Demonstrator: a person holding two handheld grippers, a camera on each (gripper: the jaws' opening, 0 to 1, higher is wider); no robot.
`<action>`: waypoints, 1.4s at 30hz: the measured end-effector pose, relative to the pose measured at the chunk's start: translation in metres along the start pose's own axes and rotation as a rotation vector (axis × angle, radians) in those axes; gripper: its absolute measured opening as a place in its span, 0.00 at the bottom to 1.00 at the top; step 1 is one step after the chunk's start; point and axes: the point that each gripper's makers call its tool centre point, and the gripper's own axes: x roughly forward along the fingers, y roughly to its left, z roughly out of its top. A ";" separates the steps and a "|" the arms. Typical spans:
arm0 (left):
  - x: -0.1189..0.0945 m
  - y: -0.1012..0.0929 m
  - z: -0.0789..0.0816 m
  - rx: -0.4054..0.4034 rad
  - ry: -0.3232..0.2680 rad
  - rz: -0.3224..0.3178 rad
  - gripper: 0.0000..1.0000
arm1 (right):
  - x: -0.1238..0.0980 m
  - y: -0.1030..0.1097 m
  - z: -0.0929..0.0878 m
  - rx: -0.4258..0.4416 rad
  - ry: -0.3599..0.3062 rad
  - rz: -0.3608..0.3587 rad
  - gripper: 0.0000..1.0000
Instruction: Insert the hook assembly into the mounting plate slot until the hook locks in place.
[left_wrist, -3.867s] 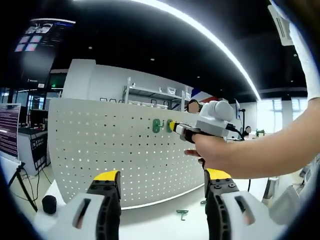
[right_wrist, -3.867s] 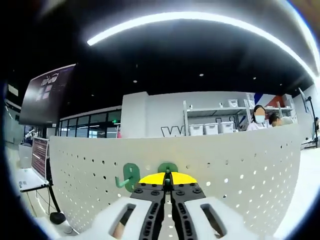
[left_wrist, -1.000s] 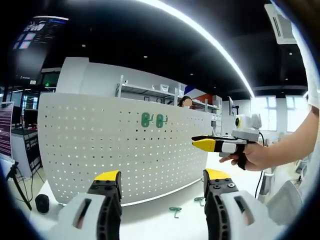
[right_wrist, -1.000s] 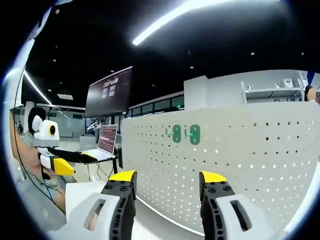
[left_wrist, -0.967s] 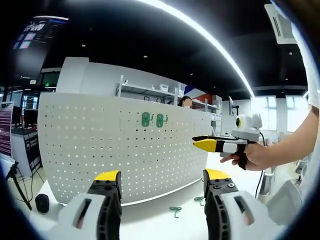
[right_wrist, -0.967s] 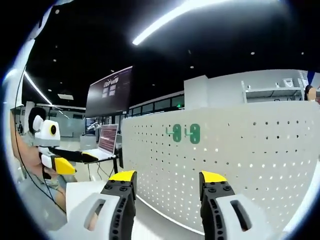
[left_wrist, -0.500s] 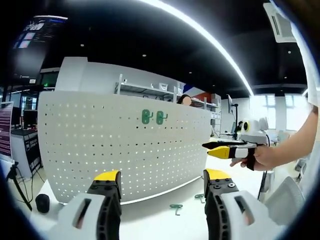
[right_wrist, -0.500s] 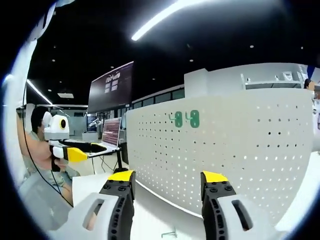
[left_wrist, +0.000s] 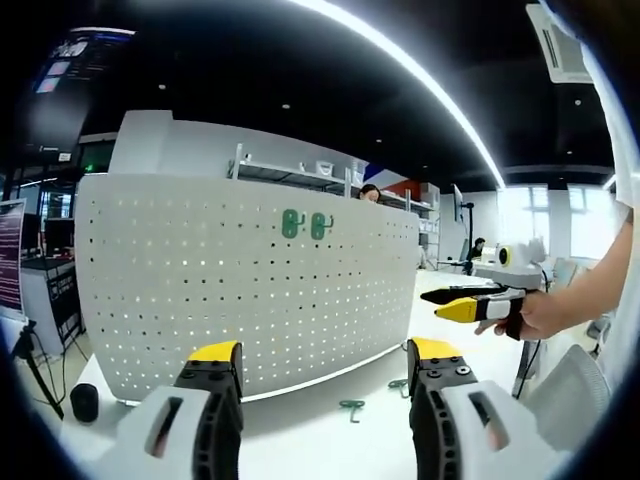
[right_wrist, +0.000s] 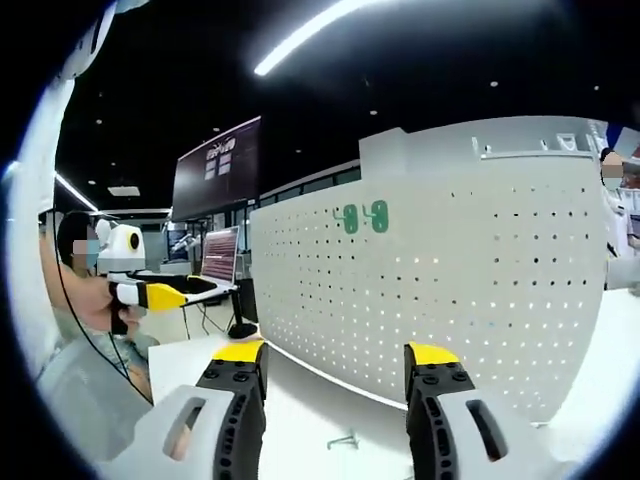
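Observation:
A white pegboard mounting plate (left_wrist: 230, 290) stands upright on the white table. Two green hooks (left_wrist: 305, 225) hang side by side near its top edge; the right gripper view shows the same hooks (right_wrist: 364, 217) on the plate (right_wrist: 470, 280). My left gripper (left_wrist: 325, 360) stands open at the bottom of its view, nothing between its yellow-tipped jaws. My right gripper (right_wrist: 333, 362) is open and empty as well. A hand holds that right gripper (left_wrist: 436, 304) off to the right of the plate, apart from it. The left gripper (right_wrist: 176, 296) appears at the left of the right gripper view.
Two loose green hooks (left_wrist: 351, 407) (left_wrist: 398, 384) lie on the table in front of the plate; one hook (right_wrist: 345, 439) shows in the right gripper view. A black round object (left_wrist: 85, 402) sits by the plate's left end. A laptop (right_wrist: 215, 268) and wall screen (right_wrist: 215, 165) stand behind.
The right gripper, shut at the second green hook 3.9 s ago, has opened and drawn back to the right and lower. That hook stays on the plate. Both views have shifted a little.

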 end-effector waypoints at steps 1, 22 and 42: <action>-0.001 0.000 -0.001 0.002 0.000 0.001 0.69 | -0.003 0.000 -0.001 0.001 -0.001 -0.006 0.54; -0.014 0.003 -0.026 0.010 0.043 -0.018 0.69 | -0.036 0.002 -0.026 0.005 0.055 -0.036 0.56; -0.017 0.007 -0.046 0.000 0.087 -0.014 0.68 | -0.049 0.006 -0.043 0.023 0.092 -0.048 0.56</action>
